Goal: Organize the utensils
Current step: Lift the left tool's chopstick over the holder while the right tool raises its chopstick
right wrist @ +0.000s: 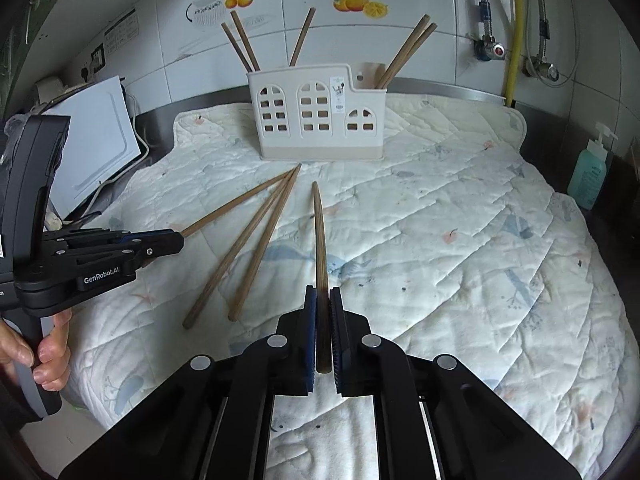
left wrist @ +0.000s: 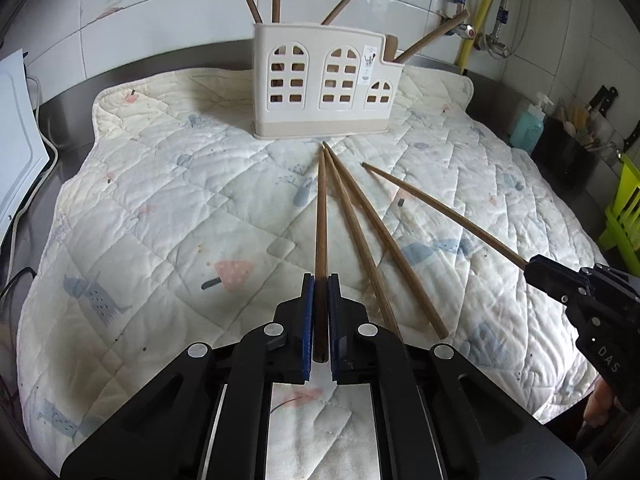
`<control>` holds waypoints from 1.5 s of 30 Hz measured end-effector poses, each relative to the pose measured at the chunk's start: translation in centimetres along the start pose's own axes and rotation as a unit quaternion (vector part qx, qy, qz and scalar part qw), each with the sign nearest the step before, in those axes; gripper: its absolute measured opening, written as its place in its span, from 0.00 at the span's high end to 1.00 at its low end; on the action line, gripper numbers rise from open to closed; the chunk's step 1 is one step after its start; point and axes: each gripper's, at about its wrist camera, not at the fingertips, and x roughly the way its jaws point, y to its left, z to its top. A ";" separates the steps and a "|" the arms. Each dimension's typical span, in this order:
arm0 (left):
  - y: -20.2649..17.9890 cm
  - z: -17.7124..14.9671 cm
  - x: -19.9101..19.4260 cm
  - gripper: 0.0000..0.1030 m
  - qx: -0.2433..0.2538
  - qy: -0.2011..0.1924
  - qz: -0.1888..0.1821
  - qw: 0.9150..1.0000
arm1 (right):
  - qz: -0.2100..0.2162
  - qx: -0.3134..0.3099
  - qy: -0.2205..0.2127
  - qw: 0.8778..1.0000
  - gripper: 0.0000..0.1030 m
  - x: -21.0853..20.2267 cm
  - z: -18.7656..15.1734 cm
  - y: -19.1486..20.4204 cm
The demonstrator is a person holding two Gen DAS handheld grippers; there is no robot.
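Left tongs (left wrist: pixel 321 280): blue pads clamped on the thick end of one brown chopstick (left wrist: pixel 321 216), which runs straight ahead from the pads, its thin tip pointing at the base of the holder. In the right wrist view the same tongs (right wrist: pixel 176 240) enter from the left, held by a hand (right wrist: pixel 44 350) on the grip.

Right tongs (right wrist: pixel 323 292): likewise closed on the thick end of a second chopstick (right wrist: pixel 319 232), tip pointing forward toward the holder. From the left wrist view these tongs (left wrist: pixel 532 268) come in at the right edge, their chopstick (left wrist: pixel 440 216) slanting up and left.

Between the two held sticks, two loose chopsticks (left wrist: pixel 372 240) lie on the quilted mat (left wrist: pixel 160 200), close side by side, thin ends converging near the holder's foot, thick ends toward the cameras. Same pair in the right wrist view (right wrist: pixel 252 248).

Farther back: cream utensil holder (left wrist: pixel 324 88) with arched window cut-outs stands upright on the mat. Several chopsticks (right wrist: pixel 244 40) already stand in it, leaning outward, some in the taller left section, some in the lower right compartment.

Mat covers a steel bench (left wrist: pixel 72 92). Behind: tiled wall (right wrist: pixel 400 48), yellow pipe (right wrist: pixel 514 32). A teal soap bottle (right wrist: pixel 590 172) stands at the right.
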 end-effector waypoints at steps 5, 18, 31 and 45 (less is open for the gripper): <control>-0.1 1.6 -1.7 0.95 0.005 -0.037 -0.002 0.999 | 0.002 -0.008 -0.041 0.999 0.94 -1.9 2.6 -0.4; 0.5 5.4 -3.7 0.95 0.009 -0.081 -0.011 0.997 | 0.024 -0.025 -0.092 0.995 0.94 -3.6 9.6 -1.7; 0.8 11.9 -6.9 0.95 0.032 -0.131 -0.017 0.991 | 0.036 -0.038 -0.110 0.992 0.94 -4.7 18.5 -4.3; -1.6 22.2 -12.0 0.95 0.058 -0.248 -0.012 0.967 | 0.033 -0.036 -0.132 0.990 0.94 -5.1 26.4 -6.4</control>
